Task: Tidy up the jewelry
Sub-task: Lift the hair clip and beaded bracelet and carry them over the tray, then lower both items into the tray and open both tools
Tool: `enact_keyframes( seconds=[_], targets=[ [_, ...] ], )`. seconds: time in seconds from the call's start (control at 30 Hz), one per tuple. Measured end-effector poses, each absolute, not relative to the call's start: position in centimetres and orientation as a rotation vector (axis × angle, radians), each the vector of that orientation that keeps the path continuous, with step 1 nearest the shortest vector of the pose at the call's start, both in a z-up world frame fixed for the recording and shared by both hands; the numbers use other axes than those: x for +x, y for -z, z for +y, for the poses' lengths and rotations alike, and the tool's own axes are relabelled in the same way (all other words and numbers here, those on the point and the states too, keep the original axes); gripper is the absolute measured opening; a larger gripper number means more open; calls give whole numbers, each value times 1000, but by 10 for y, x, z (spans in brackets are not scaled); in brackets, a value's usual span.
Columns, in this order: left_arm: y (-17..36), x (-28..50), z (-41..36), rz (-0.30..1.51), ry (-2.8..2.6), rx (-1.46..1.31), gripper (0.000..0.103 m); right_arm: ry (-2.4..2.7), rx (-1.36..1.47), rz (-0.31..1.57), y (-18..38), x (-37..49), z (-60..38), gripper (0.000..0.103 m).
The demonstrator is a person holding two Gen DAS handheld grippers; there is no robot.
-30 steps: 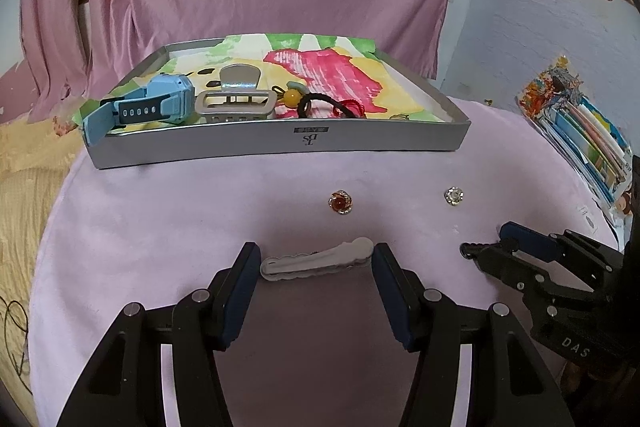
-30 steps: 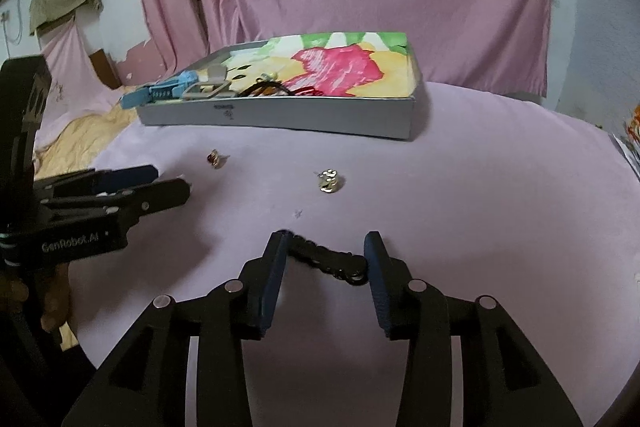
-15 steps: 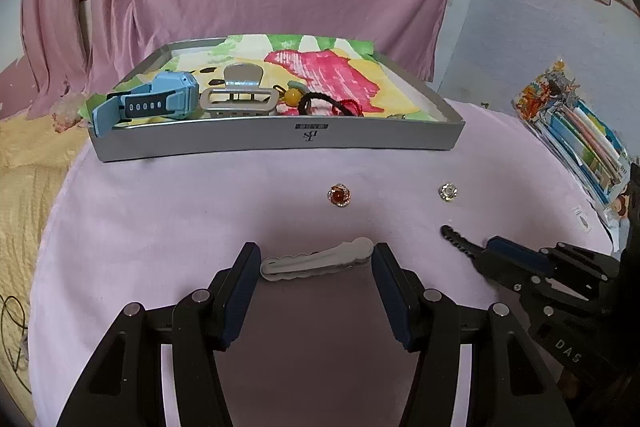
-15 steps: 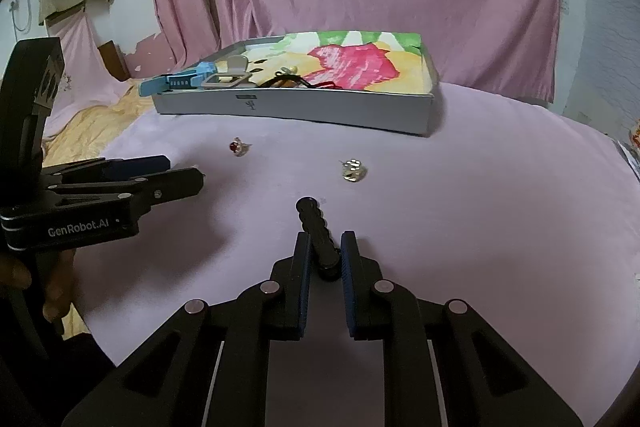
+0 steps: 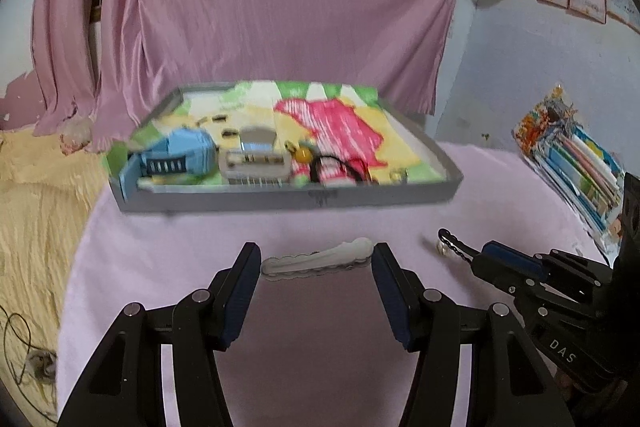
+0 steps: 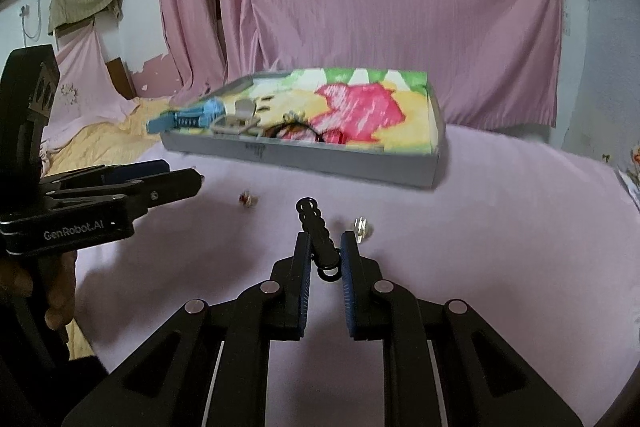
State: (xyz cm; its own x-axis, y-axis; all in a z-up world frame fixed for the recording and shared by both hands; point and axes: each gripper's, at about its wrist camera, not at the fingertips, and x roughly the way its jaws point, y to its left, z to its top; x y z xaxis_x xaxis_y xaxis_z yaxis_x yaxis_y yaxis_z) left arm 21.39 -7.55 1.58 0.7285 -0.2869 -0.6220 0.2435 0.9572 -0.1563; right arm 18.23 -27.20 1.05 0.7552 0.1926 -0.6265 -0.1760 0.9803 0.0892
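Two claws: right claw [image 6: 324,259] clenched on black hair clip [image 6: 318,233]; left claw [image 5: 316,269] spanning white hair clip [image 5: 318,259] end-to-end.

Counted on the pink tablecloth and in the tray

One grey shallow tray [image 5: 288,201]; two wavy hair clips, white [image 5: 316,259] and black [image 6: 318,235]; two small earrings [image 6: 248,199] [image 6: 362,227]; one blue watch [image 5: 172,161].

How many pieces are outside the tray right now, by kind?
Hair clips: 2, the white hair clip in the left tongs and the black hair clip in the right tongs.
Small ornaments on the cloth: 2, the red-stone ornament and the silvery ornament.
Total: 4.
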Motion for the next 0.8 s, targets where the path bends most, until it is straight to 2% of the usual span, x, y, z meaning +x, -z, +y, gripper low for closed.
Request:
enact_keyframes(
  seconds=[0.4, 0.8],
  targets=[
    [-34, 279, -63, 651, 196, -58, 55, -235, 34, 621, -30, 248, -264, 13],
    [-19, 325, -67, 746, 152, 5, 55, -237, 29, 721, -12, 305, -250, 13]
  ],
)
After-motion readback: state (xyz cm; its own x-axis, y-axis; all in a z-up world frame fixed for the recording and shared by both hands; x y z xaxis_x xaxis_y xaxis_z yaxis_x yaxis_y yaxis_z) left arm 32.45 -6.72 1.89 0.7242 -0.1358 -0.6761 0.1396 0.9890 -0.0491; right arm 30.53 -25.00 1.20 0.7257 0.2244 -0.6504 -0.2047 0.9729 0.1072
